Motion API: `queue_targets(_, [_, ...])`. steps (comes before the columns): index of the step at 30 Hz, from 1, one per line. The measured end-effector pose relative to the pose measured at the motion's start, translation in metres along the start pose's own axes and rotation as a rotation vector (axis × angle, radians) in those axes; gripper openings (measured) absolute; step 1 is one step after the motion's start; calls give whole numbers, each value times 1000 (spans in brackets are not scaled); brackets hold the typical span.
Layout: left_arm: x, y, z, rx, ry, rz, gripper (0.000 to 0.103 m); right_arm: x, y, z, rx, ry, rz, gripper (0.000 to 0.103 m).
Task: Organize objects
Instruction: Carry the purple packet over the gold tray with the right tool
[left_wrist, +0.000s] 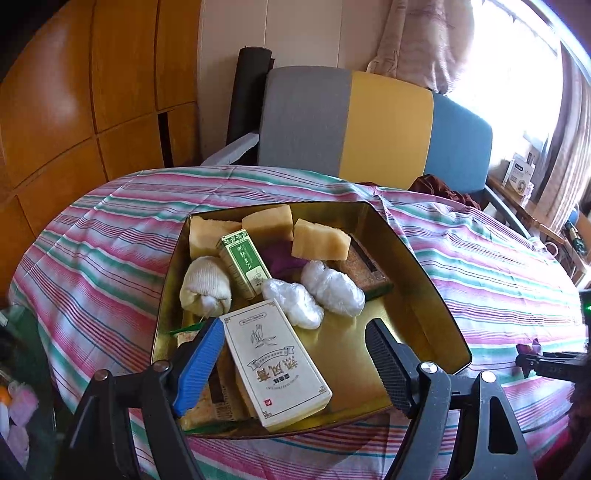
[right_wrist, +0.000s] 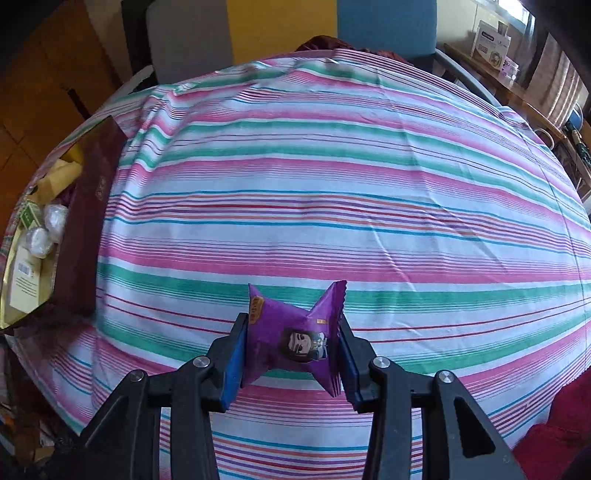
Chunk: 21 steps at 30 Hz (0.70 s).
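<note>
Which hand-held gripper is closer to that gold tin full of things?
Left. The left hand-held gripper hangs open right over the gold tin; the right hand-held gripper, clamping a purple packet, is off to the tin's side.

A lived-in room of a home. Indicators: a striped cloth (left_wrist: 110, 229) in pink, green and white spread over the work surface; a padded chair back (left_wrist: 373, 122) in grey, yellow and blue panels; orange wooden cabinet doors (left_wrist: 74, 92) along the wall; a patterned curtain (left_wrist: 424, 40) beside a bright window; small cartons on a wooden side shelf (left_wrist: 517, 192).
</note>
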<state>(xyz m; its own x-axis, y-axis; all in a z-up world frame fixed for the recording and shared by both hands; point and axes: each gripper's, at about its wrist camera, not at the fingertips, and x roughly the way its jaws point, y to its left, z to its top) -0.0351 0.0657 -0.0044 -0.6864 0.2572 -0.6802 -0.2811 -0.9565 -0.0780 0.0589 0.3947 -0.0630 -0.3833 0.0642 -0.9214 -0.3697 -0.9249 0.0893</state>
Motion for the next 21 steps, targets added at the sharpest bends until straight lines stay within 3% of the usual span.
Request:
queue_targets(12, [-5,15,-3,-15,-20,10,79,-56,131,17,-220,-230,269,44])
queue_targets(21, [-13,39,-2,-52,-32,29,79,-38,210,22,-378,-205,333,44])
